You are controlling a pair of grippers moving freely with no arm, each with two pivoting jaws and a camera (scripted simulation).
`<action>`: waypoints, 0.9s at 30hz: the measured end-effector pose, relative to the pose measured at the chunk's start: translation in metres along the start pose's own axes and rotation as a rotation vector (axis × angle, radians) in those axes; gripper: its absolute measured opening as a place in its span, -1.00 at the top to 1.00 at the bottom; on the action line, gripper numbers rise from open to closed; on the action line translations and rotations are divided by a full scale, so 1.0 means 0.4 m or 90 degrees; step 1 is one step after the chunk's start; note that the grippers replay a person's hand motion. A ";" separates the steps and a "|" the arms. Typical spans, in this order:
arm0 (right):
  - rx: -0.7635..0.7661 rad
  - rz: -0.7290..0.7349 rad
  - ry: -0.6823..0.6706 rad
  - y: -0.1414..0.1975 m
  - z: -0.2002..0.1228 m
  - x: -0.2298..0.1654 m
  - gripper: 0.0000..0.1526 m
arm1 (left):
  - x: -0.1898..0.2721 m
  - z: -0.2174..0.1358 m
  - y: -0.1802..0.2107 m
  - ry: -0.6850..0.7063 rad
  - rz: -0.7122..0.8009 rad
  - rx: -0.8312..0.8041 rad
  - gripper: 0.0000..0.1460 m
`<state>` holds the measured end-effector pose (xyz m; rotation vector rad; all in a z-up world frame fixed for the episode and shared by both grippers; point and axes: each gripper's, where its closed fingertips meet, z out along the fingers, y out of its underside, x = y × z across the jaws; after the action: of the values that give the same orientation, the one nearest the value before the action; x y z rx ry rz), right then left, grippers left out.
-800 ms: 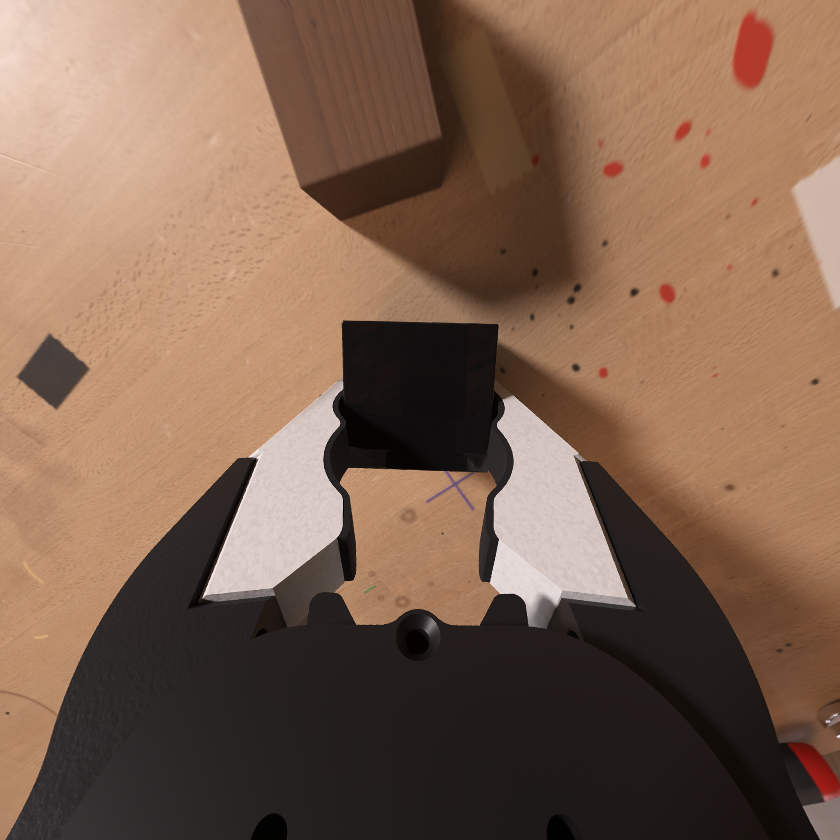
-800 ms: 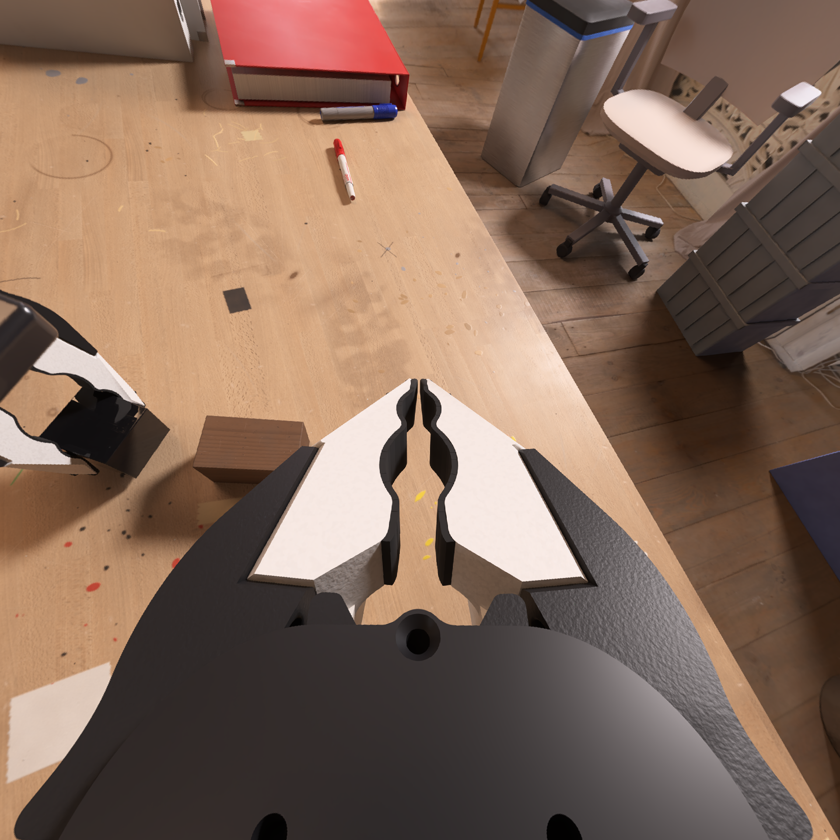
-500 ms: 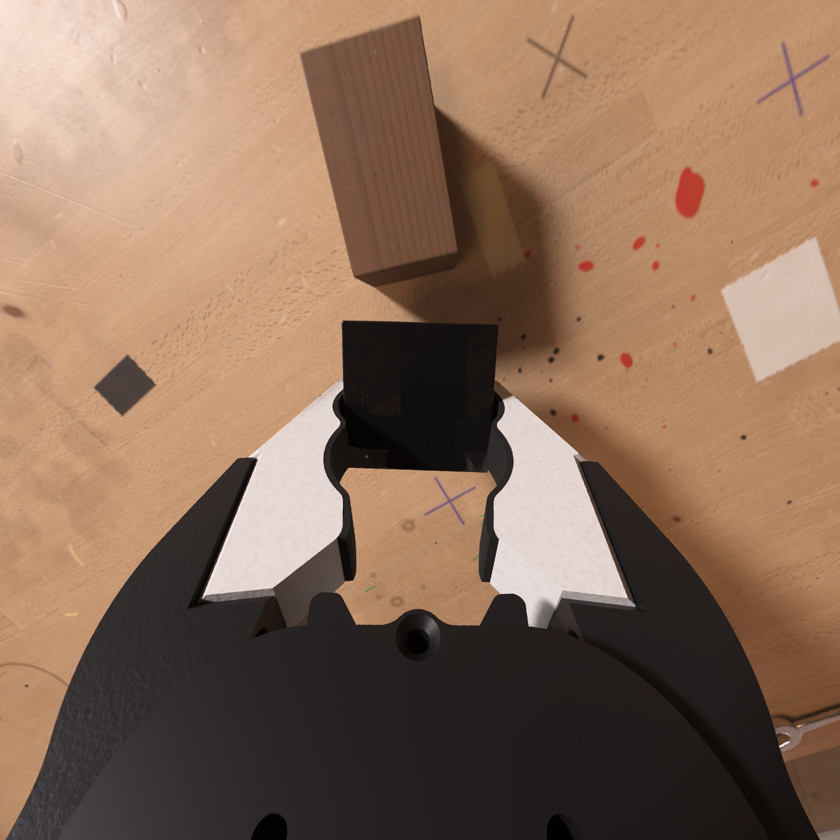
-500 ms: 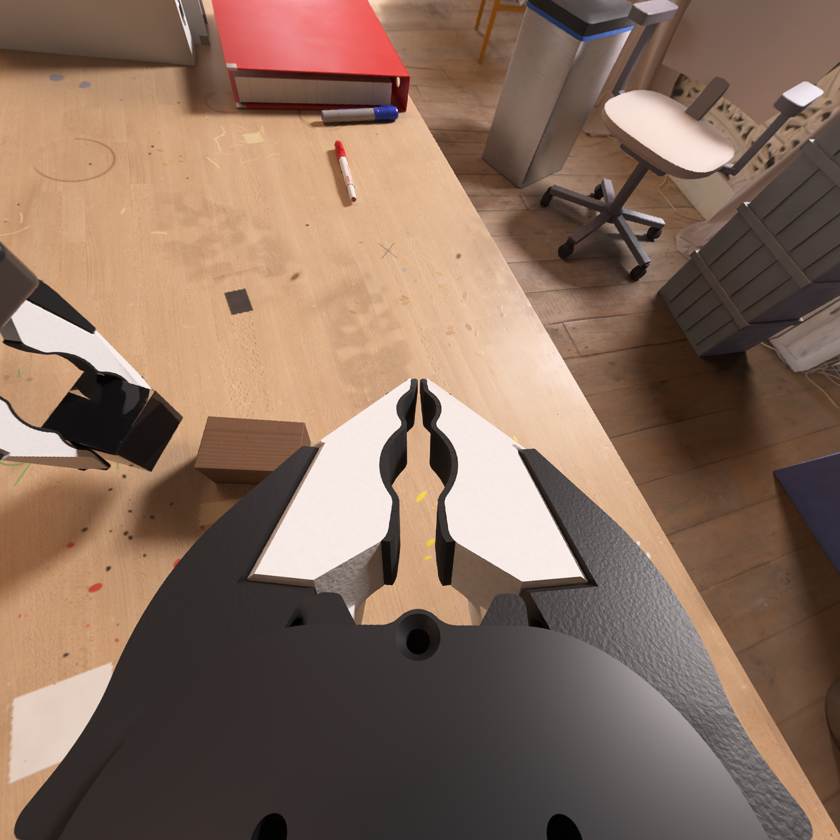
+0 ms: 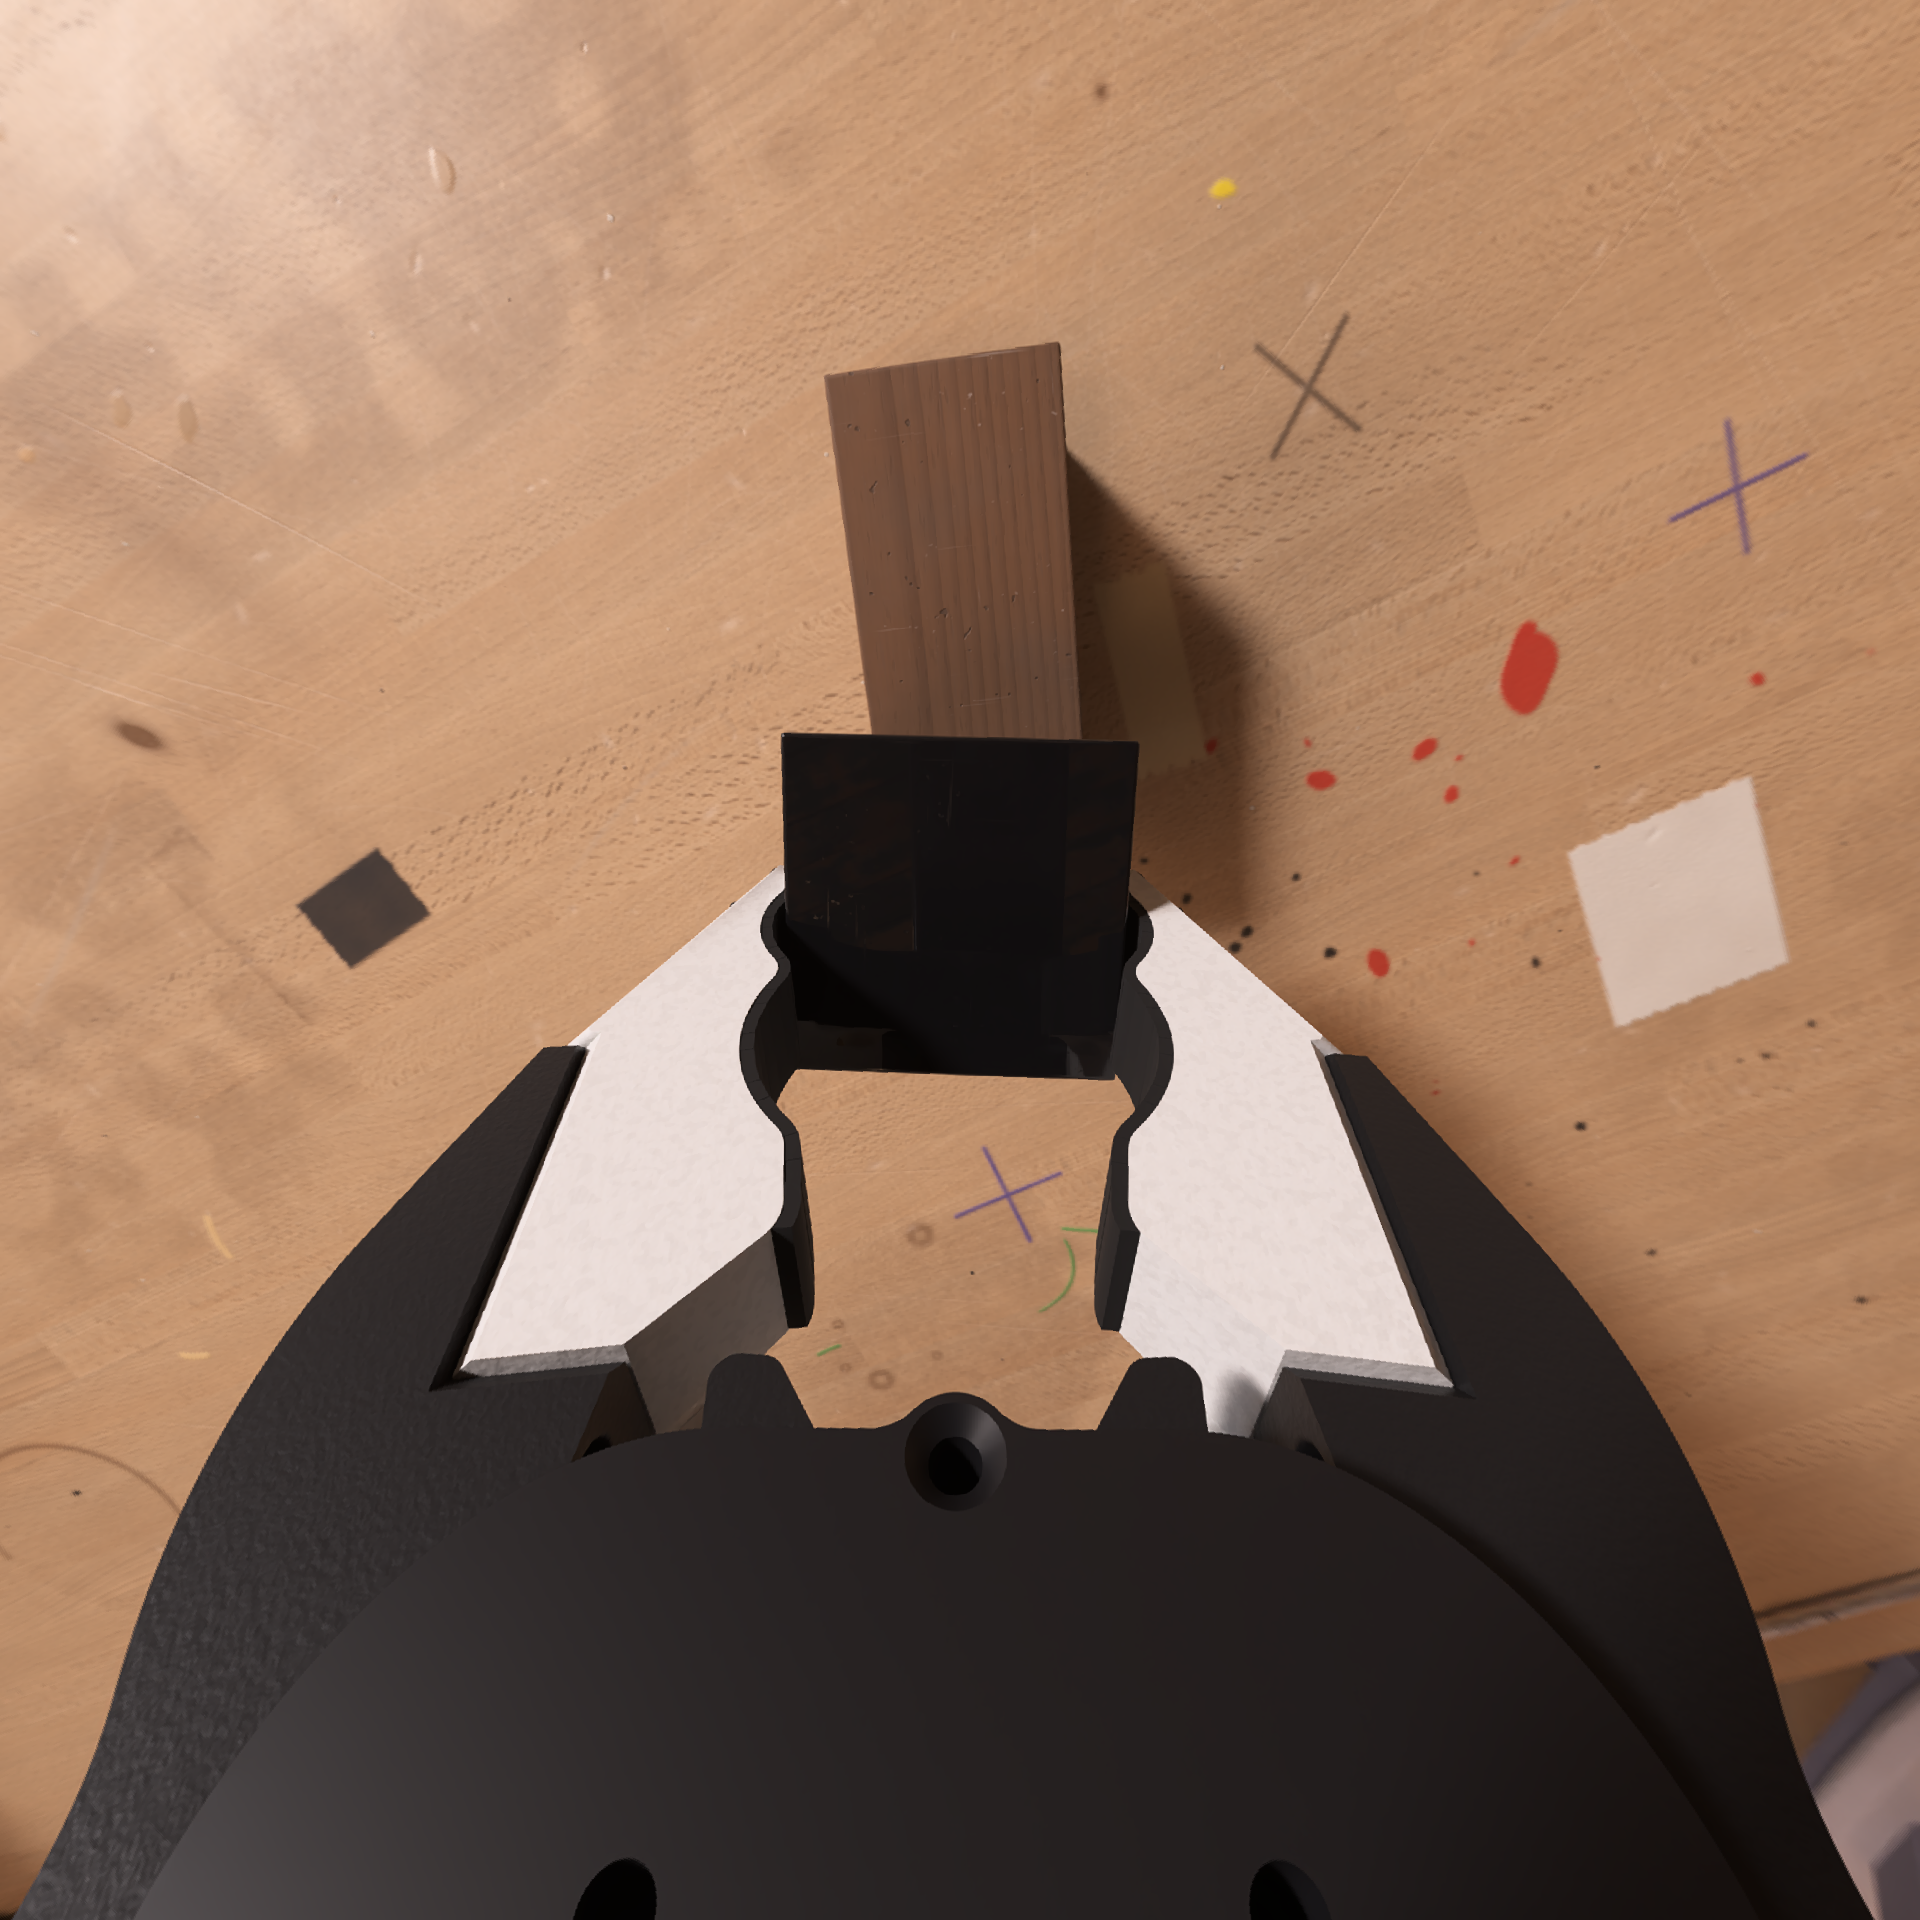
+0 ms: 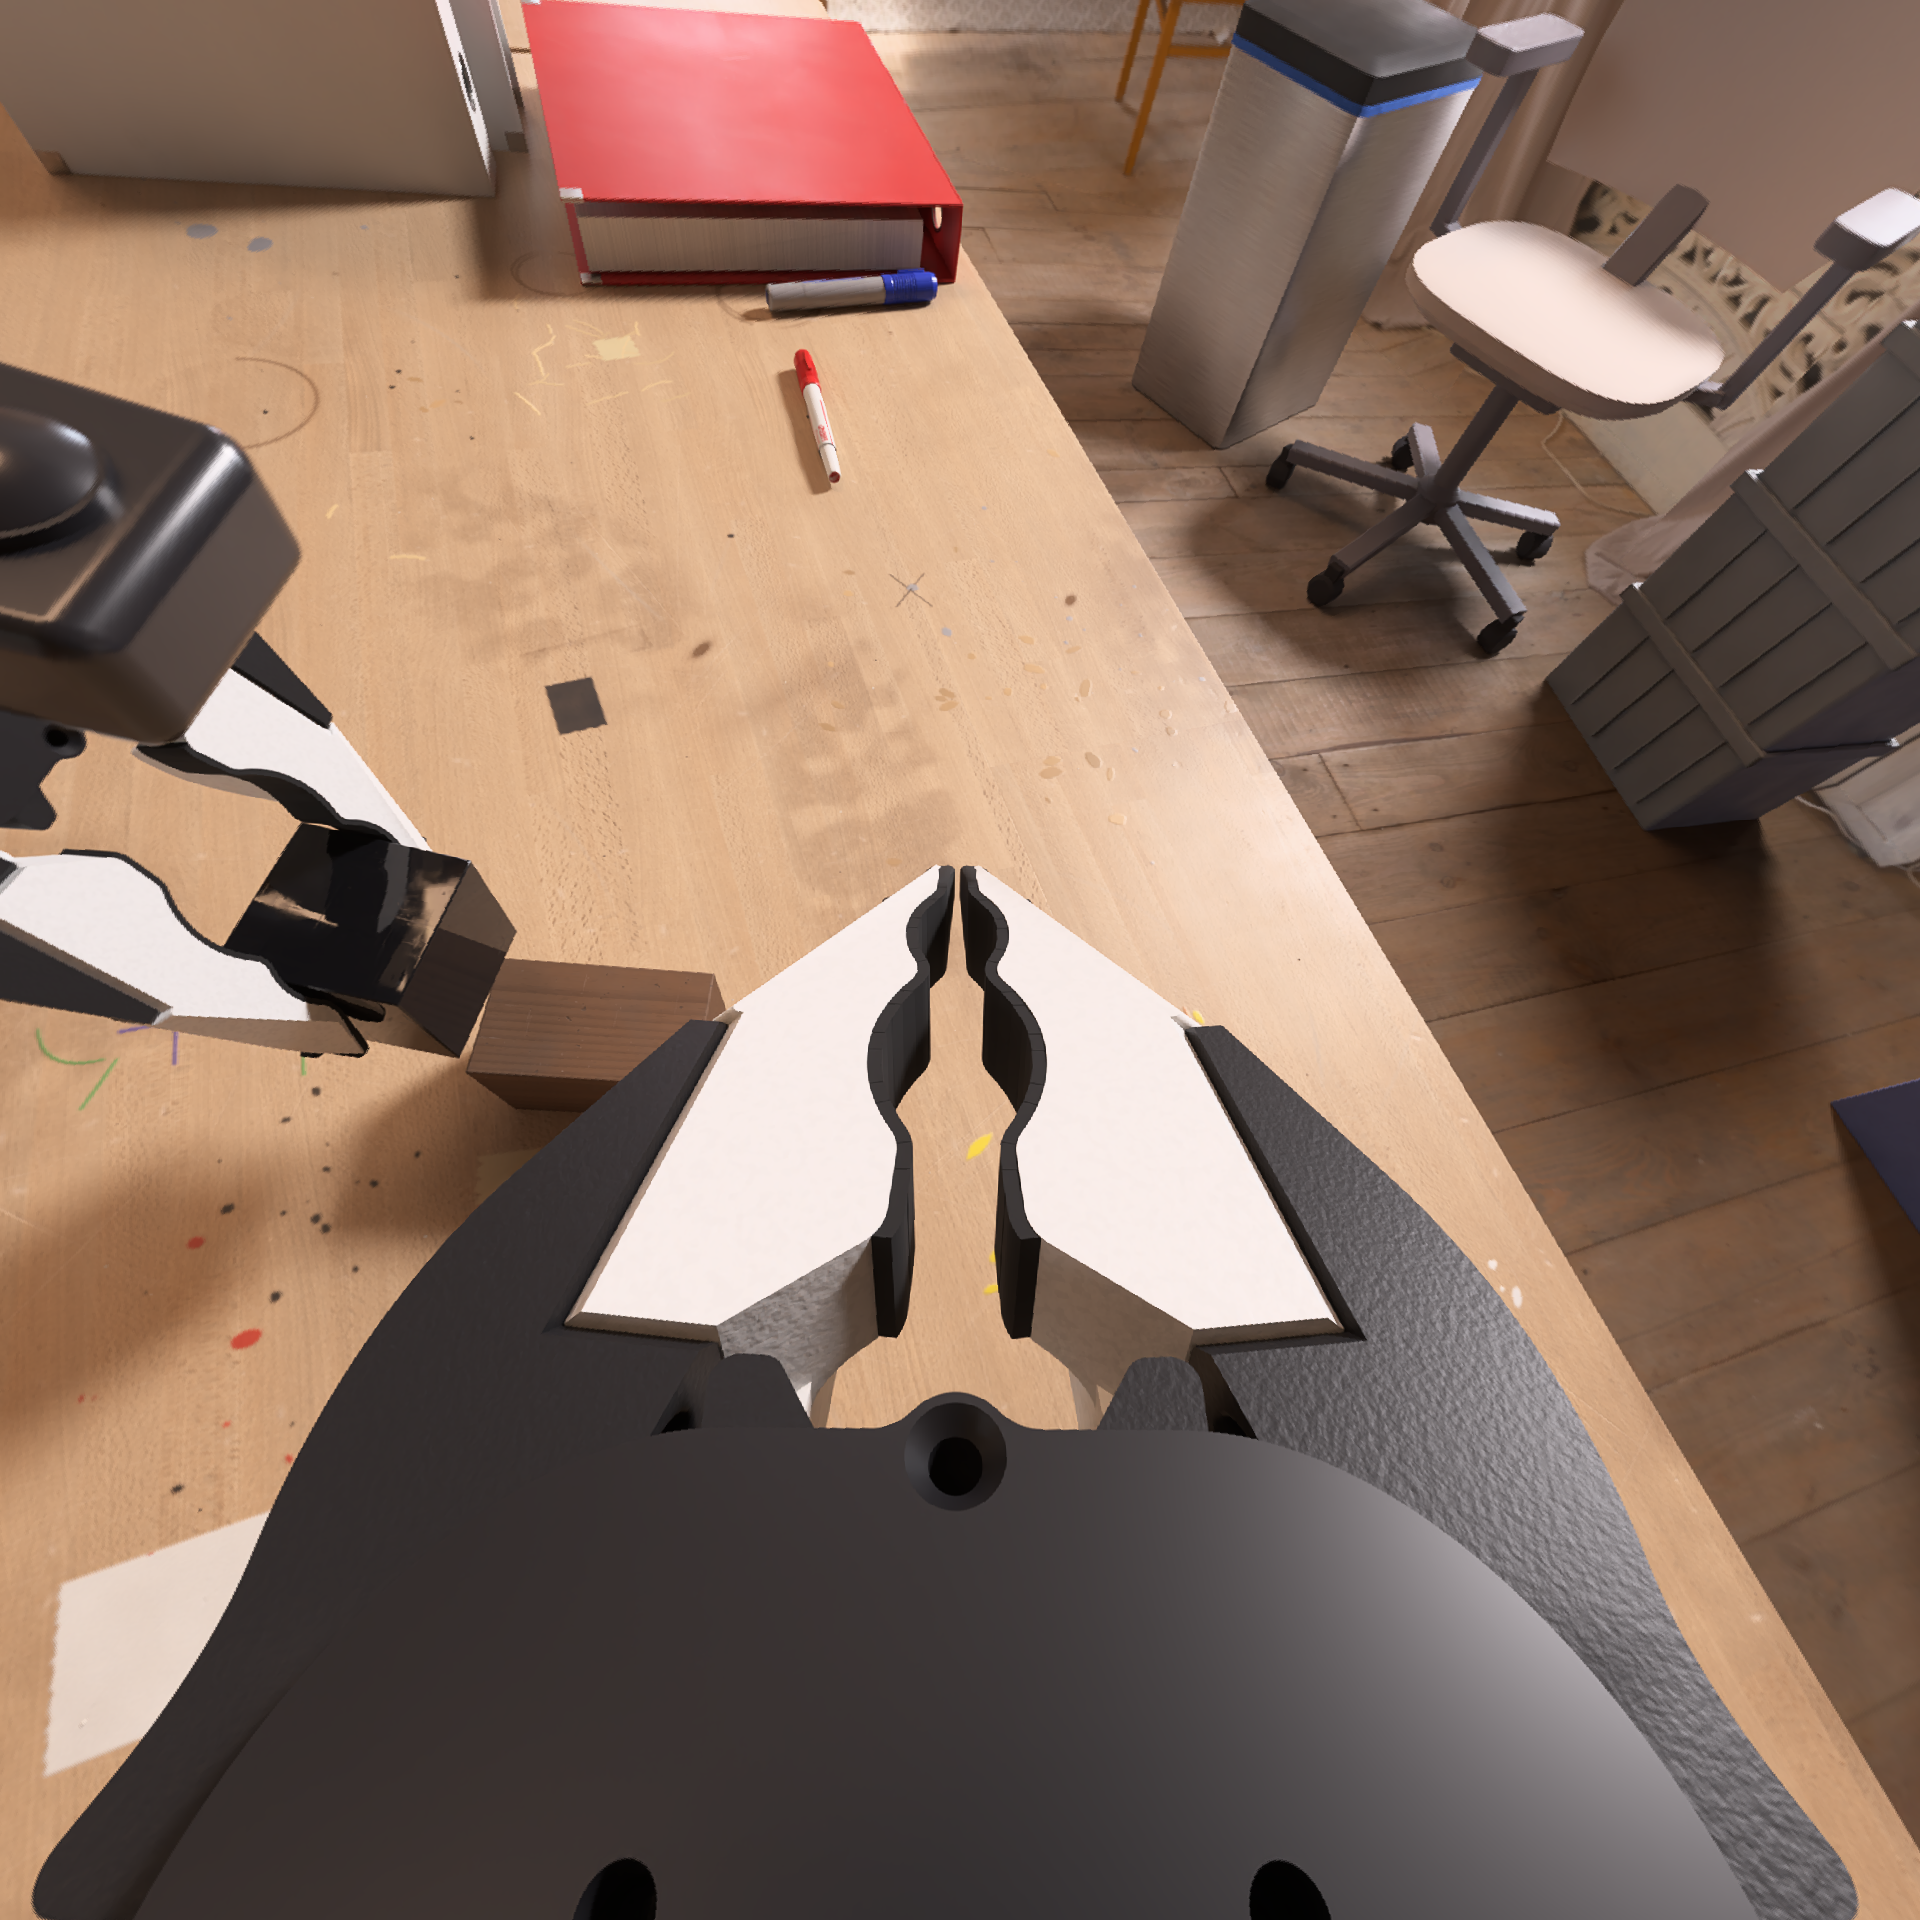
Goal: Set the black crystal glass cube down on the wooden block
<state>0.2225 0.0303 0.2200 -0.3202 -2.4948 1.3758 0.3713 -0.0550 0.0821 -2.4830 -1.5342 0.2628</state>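
Observation:
My left gripper (image 5: 958,894) is shut on the black crystal glass cube (image 5: 956,904) and holds it in the air above the table. The wooden block (image 5: 961,540) lies on the table just beyond the cube; its near end is hidden behind the cube. In the right wrist view the left gripper (image 6: 416,935) carries the cube (image 6: 364,925) right beside the left end of the block (image 6: 582,1029), raised above the table. My right gripper (image 6: 954,883) is shut and empty, hovering over the table to the right of the block.
A red binder (image 6: 727,135), a blue-capped marker (image 6: 852,291) and a red marker (image 6: 818,416) lie at the far end of the table. The table's edge (image 6: 1299,831) runs along the right. A white paper patch (image 5: 1678,899) and paint spots lie near the block.
My left gripper has risen and moved toward the block with the cube; the block now sits straight ahead, its near end behind the cube. The right gripper has not moved.

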 end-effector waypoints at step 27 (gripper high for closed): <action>0.007 0.009 -0.011 -0.001 0.000 0.000 0.99 | 0.003 0.057 -0.080 -0.038 -0.069 0.050 0.19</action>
<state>0.2225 0.0304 0.2203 -0.3262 -2.5023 1.4022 0.3385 -0.0381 0.0687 -2.3443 -1.6425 0.3750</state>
